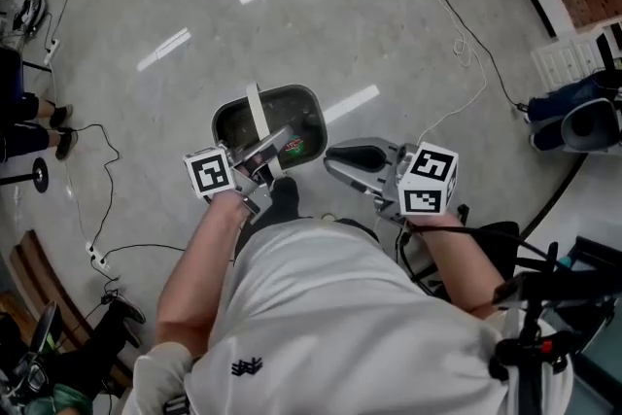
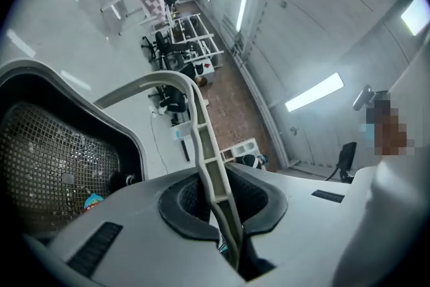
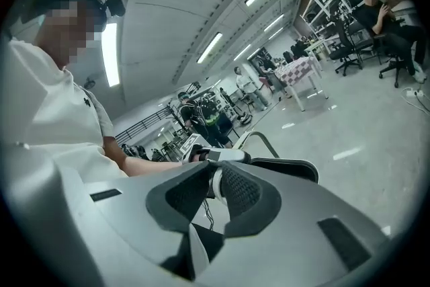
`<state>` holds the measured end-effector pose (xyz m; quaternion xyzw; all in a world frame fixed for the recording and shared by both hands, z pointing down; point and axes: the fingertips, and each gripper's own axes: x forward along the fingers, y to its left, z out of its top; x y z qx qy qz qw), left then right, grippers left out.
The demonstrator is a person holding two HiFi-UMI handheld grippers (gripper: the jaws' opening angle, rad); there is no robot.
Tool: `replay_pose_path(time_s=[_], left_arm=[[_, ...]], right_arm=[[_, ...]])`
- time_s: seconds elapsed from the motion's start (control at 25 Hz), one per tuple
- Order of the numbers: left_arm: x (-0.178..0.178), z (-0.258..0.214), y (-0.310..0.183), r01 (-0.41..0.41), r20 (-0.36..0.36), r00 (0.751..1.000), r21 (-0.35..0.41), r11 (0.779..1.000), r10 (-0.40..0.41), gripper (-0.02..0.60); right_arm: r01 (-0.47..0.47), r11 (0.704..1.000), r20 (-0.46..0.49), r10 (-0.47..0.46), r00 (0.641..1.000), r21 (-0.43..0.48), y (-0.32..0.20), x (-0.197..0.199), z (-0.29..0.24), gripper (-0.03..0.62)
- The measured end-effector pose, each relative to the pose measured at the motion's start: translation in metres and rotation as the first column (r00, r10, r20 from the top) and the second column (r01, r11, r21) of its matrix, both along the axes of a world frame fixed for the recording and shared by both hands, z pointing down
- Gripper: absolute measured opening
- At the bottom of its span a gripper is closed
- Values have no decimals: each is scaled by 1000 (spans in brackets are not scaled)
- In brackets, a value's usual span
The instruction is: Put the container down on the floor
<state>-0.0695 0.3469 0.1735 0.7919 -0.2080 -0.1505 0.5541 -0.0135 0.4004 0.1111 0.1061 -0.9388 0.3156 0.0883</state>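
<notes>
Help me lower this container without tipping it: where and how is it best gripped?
Take the pale arched handle near its top, coming in level above the rim, jaws across the strap. It spans the middle of the container, so the load should hang level. The left gripper is shut on it there.

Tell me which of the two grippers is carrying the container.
The left gripper: its jaws clamp the pale handle of the dark mesh container. The right gripper beside it holds nothing.
</notes>
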Motion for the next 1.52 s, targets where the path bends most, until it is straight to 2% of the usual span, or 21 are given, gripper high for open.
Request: replay_pose_path(time_s=[0.28, 0.4, 0.56, 0.72, 0.92, 1.16, 1.32, 1.52], left_arm=[[-6, 24, -112, -110, 81, 991, 45, 993, 106, 29], [-4, 45, -157, -108, 93, 990, 39, 993, 104, 29], [8, 82, -213, -95, 111, 989, 3, 996, 94, 29], [24, 122, -271, -70, 105, 992, -26, 997, 73, 29], [41, 197, -350, -23, 99, 995, -75, 997, 30, 29], [57, 287, -430, -2, 94, 995, -87, 996, 10, 29], [92, 366, -478, -41, 80, 996, -98, 994, 49, 28], [113, 436, -507, -101, 56, 993, -95, 990, 107, 28]], right_arm=[[-69, 997, 12, 70, 997, -43, -109, -28, 4, 20], [-63, 996, -6, 63, 998, -61, -145, -28, 21, 20], [-62, 993, -8, 61, 998, -104, -194, -9, 52, 20], [-18, 990, 18, 21, 1000, -140, -255, 10, 82, 20], [21, 984, 11, -19, 1000, -177, -342, 33, 141, 20], [17, 975, -33, -25, 999, -220, -409, 57, 211, 19], [7, 964, -57, -23, 998, -266, -449, 81, 274, 19], [-19, 951, -65, -1, 998, -309, -471, 94, 336, 20]])
